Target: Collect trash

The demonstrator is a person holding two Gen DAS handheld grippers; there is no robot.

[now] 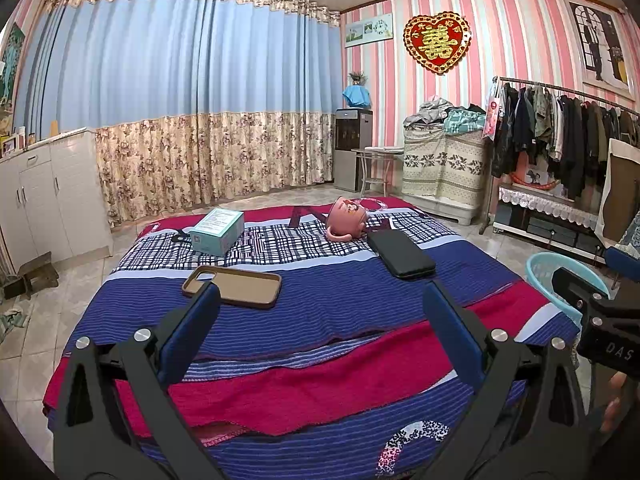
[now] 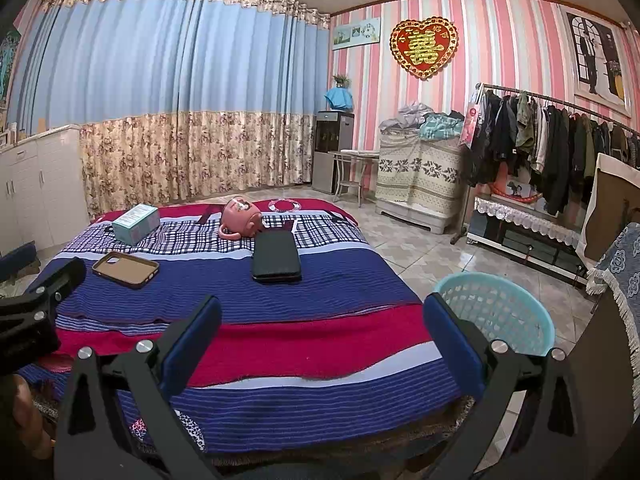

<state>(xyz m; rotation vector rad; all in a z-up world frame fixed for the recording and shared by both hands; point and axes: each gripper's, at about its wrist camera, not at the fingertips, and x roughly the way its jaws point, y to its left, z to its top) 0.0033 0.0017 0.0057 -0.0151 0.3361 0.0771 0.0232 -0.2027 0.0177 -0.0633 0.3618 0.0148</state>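
On the striped bed cover (image 1: 320, 320) lie a brown phone case (image 1: 232, 286) (image 2: 126, 269), a teal box (image 1: 217, 231) (image 2: 136, 223), a tipped pink mug (image 1: 347, 218) (image 2: 241, 218) and a black wallet-like case (image 1: 401, 254) (image 2: 276, 257). A light blue plastic basket (image 2: 496, 312) (image 1: 560, 280) stands on the floor at the bed's right side. My left gripper (image 1: 320, 312) is open and empty over the near bed, its left finger beside the phone case. My right gripper (image 2: 320, 320) is open and empty over the bed's near right part, next to the basket.
White cabinets (image 1: 44, 196) stand at the left wall. A water dispenser (image 1: 352, 148), a covered chest (image 1: 444, 168) and a clothes rack (image 1: 560, 128) line the far and right walls. Tiled floor (image 2: 420, 248) surrounds the bed. A draped chair (image 2: 620, 272) is at the far right.
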